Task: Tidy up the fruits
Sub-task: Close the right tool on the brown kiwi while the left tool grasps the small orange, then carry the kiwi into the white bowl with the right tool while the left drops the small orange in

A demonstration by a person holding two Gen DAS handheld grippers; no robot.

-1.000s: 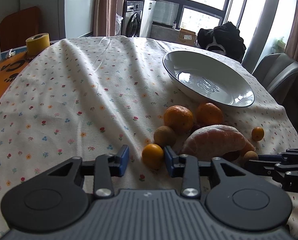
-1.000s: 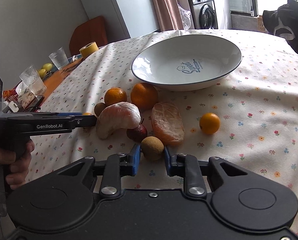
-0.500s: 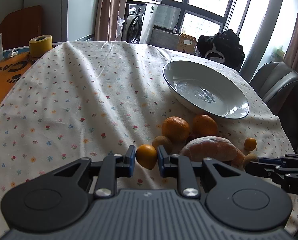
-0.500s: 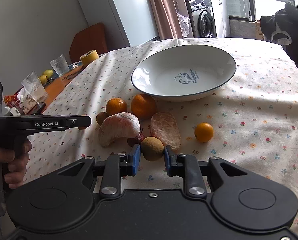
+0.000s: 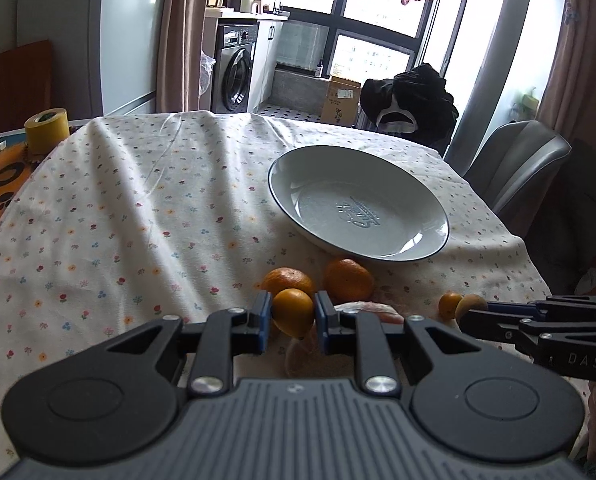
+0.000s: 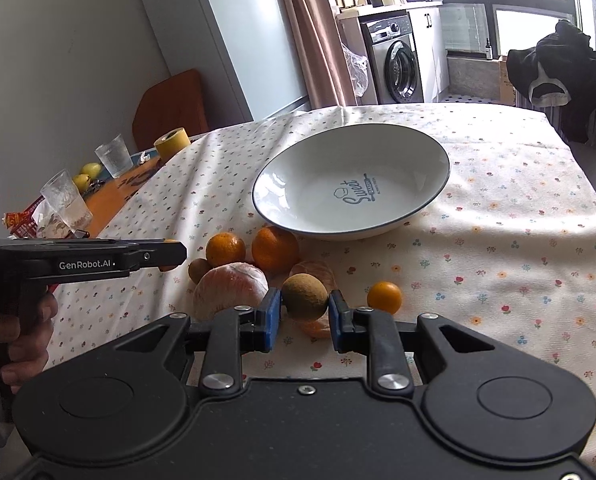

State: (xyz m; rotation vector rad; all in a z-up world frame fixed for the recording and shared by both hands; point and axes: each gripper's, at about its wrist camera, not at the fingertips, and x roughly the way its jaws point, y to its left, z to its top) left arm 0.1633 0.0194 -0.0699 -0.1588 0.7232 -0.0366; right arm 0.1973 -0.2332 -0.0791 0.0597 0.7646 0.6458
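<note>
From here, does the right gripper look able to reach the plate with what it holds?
Probably yes. The right gripper is shut on the brown fruit, and the plate lies ahead, with only low tangerines between.

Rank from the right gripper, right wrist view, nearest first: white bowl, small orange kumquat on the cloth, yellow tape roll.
1. Small orange kumquat: on the cloth just right of the right gripper, which grips a brown fruit.
2. White bowl: straight ahead, past the fruit pile.
3. Yellow tape roll: far left, at the cloth's edge.
</note>
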